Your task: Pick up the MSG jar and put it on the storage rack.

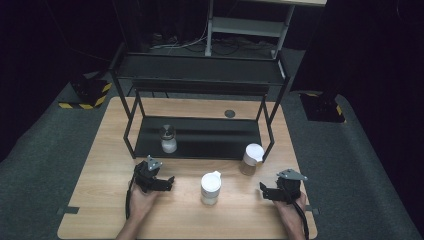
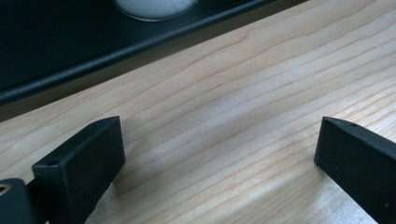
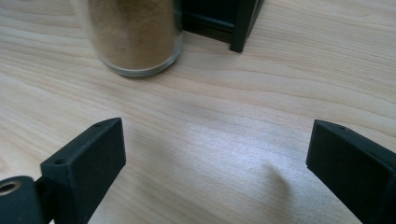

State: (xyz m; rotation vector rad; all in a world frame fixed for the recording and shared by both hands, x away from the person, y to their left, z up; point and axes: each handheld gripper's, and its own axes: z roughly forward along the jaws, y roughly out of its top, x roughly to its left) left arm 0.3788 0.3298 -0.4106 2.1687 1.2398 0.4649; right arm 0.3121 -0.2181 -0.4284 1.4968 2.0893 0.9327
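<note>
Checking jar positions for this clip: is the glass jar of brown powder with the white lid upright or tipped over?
Upright. The brown-powder jar stands on its base on the wooden table, white lid on top.

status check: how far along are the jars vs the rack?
Looks early. Done: one metal-capped jar with white contents stands on the rack's bottom shelf. In hand: nothing; the left tool and right tool are both open over bare table. Left: the white-lidded jar and the brown-powder jar stand on the table, presumably shelf-bound.
</note>
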